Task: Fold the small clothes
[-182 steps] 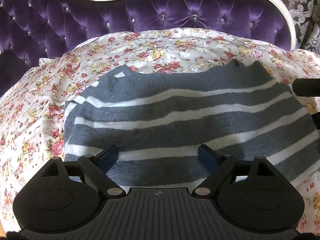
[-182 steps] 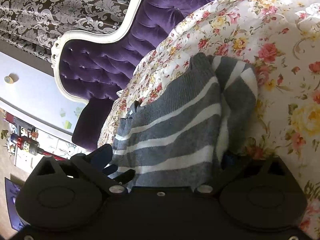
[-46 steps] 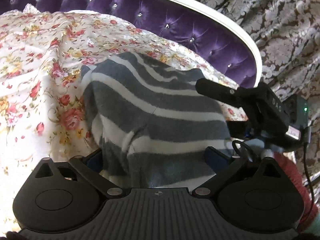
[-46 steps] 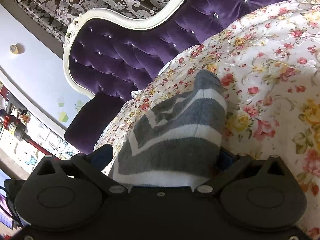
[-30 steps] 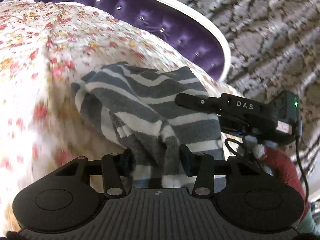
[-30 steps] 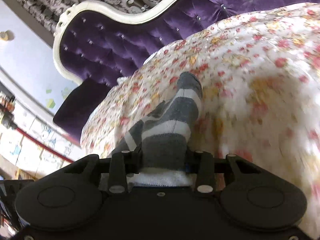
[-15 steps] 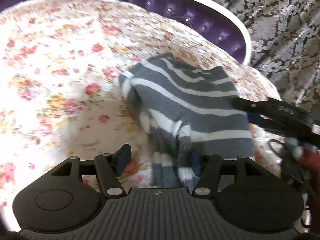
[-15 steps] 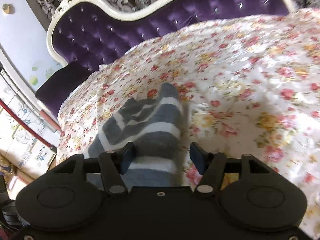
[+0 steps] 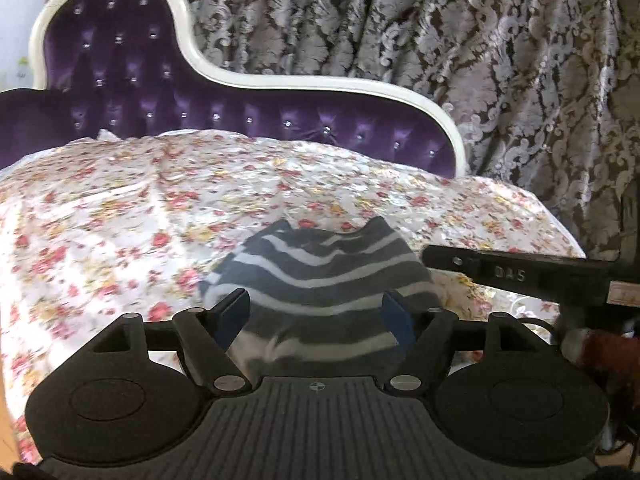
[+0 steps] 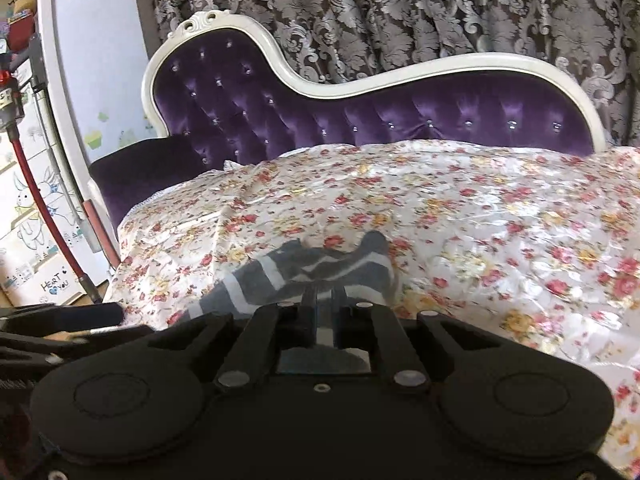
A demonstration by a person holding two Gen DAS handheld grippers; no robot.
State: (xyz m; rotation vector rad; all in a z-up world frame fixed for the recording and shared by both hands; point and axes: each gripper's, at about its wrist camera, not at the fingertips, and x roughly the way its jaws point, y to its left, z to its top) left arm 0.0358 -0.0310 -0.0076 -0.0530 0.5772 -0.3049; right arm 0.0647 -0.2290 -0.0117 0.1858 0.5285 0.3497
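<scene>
Striped garment (image 9: 320, 276) lay just ahead of both grippers, stripes crosswise; left gripper (image 9: 316, 316) opening, apparently unclamped; right gripper (image 10: 323, 300) closed, empty.

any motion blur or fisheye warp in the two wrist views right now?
Left wrist: floral bedspread smeared at left, striped garment soft at its near edge, curtain fairly sharp. Right wrist: bedspread blurred, purple headboard crisper; its white frame bows and the wall edge at left curves, typical fisheye warp.
</scene>
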